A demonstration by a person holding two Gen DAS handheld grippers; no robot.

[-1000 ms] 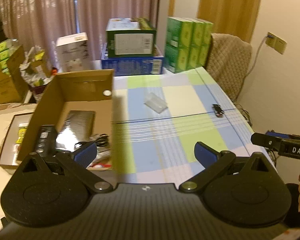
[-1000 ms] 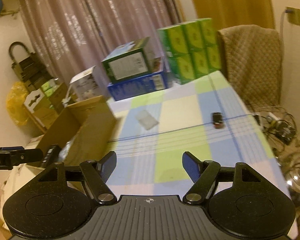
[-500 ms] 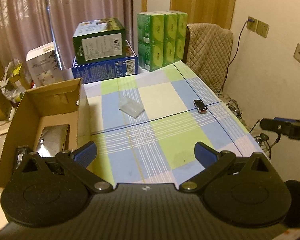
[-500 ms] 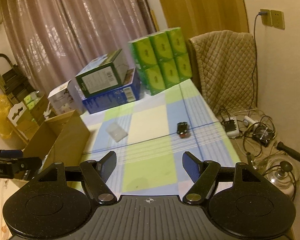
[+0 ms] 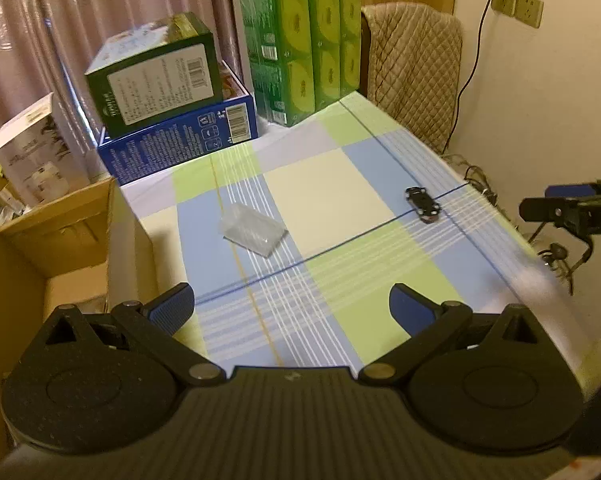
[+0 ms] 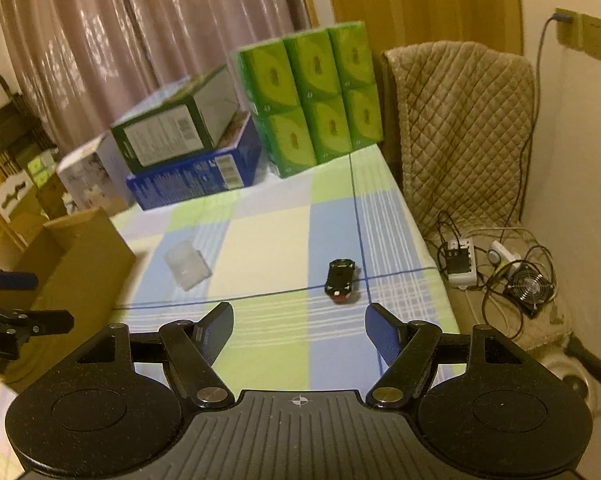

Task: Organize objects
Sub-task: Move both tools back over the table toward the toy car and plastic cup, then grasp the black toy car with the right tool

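A small black toy car [image 5: 422, 204] [image 6: 340, 280] lies near the right edge of the checked tablecloth [image 5: 332, 188]. A clear plastic case [image 5: 252, 231] [image 6: 187, 265] lies left of it, closer to the open cardboard box [image 5: 72, 236] [image 6: 80, 264] at the table's left side. My left gripper [image 5: 290, 312] hovers open over the near part of the table, nothing between its blue pads. My right gripper [image 6: 299, 330] is open too, above the near edge, with the car just beyond its right finger. Each gripper's tip shows at the edge of the other's view.
Stacked boxes stand at the far end: a dark green box [image 5: 156, 76] on a blue box [image 5: 180, 140], and green tissue packs [image 5: 300, 52]. A quilted chair back [image 6: 460, 120] is at the right. Cables, a power strip and a small fan [image 6: 532, 288] lie on the floor.
Both grippers swung right and forward over the table. The cardboard box slid toward the left edge of both views and its contents left sight; the toy car and clear case now look closer.
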